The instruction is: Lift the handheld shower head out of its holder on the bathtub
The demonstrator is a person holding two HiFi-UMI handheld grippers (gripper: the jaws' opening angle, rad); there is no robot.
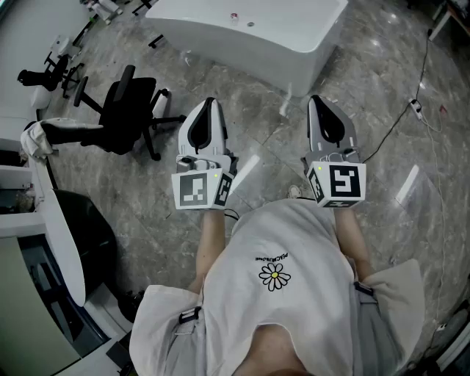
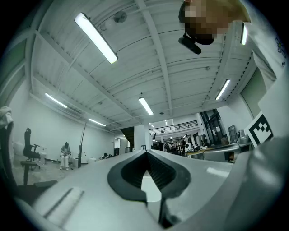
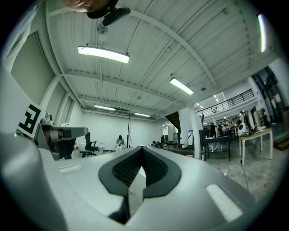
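Note:
A white bathtub stands on the grey floor at the top of the head view. Small fittings sit on its rim; I cannot make out a shower head or holder among them. My left gripper and right gripper are held side by side in front of the person's body, well short of the tub, both pointing toward it. In the left gripper view the left gripper has its jaw tips touching with nothing between them. The right gripper in its own view is likewise shut and empty. Neither gripper view shows the tub.
A black office chair stands to the left of my left gripper. A white desk runs along the left edge. A black cable with a power strip lies on the floor at right. People sit far off across the hall.

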